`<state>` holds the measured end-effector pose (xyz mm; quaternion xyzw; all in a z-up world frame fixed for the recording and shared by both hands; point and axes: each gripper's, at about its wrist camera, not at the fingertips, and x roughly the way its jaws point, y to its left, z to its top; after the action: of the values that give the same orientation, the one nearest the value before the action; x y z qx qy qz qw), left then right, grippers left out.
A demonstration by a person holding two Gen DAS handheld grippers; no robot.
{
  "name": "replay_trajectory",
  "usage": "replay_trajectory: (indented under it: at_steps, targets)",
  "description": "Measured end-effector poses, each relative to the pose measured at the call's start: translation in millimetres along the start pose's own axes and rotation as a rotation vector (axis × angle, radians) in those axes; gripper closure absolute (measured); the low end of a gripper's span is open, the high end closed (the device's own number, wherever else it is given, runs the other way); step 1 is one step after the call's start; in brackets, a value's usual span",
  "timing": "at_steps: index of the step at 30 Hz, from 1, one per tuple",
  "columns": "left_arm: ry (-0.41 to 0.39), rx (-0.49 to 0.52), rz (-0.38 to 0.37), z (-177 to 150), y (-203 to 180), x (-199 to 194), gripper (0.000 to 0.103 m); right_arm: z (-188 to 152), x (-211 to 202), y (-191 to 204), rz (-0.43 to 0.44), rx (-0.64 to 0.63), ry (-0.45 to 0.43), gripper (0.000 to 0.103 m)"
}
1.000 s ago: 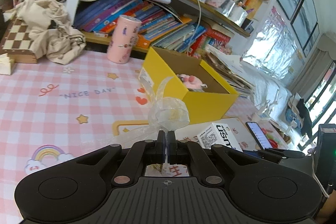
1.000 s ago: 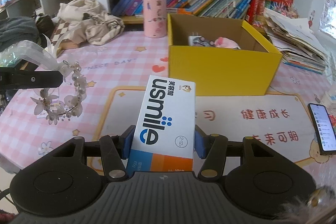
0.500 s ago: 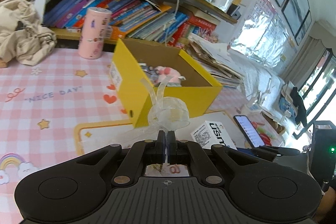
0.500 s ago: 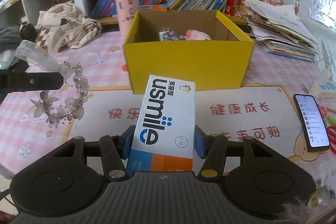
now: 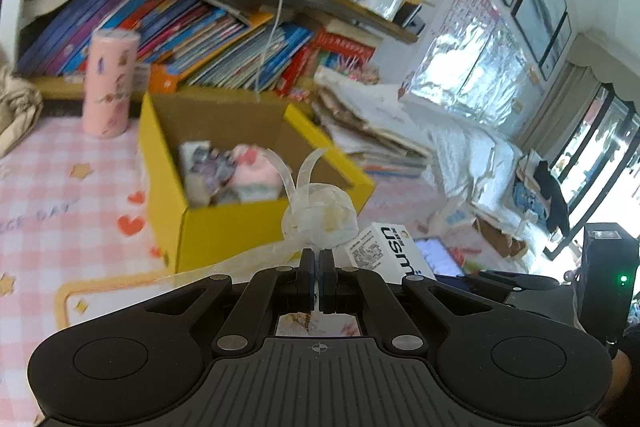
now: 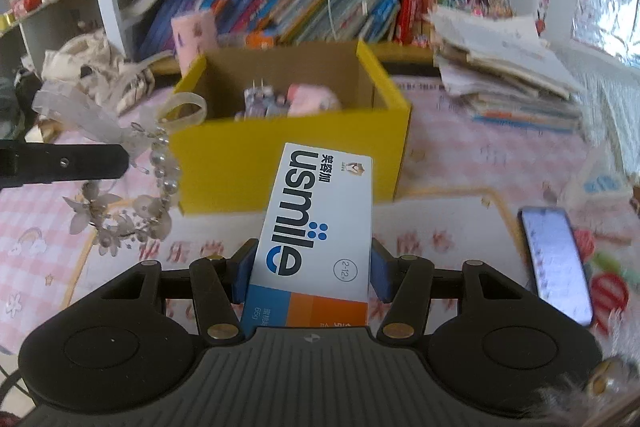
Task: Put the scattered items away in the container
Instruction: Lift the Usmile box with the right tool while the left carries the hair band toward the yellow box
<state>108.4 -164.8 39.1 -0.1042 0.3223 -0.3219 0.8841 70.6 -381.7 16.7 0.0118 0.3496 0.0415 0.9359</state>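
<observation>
A yellow cardboard box (image 5: 224, 227) (image 6: 288, 163) stands open on the pink checked table, with a pink item (image 6: 314, 99) and a small printed item (image 6: 260, 103) inside. My left gripper (image 5: 318, 259) is shut on a ribbon-and-pearl hair garland (image 5: 320, 215), which hangs from it left of the box in the right wrist view (image 6: 132, 187). My right gripper (image 6: 312, 267) is shut on a white and blue toothpaste box (image 6: 316, 227), held just in front of the yellow box. The toothpaste box also shows in the left wrist view (image 5: 384, 251).
A pink tumbler (image 5: 110, 83) stands behind the box. A beige cloth (image 6: 100, 67) lies at the back left. A phone (image 6: 556, 259) lies on the mat at right. Stacked papers (image 6: 500, 75) sit at the back right, bookshelves behind.
Both grippers have moved closer to the yellow box and higher, so more of its inside shows. Both still hold their items.
</observation>
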Motion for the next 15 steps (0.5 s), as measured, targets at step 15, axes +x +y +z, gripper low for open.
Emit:
replay_trajectory:
  at_steps: [15]
  targets:
    - [-0.119,-0.001,0.155,67,-6,44,0.103,101,39,-31,0.170,-0.113,-0.188,0.050]
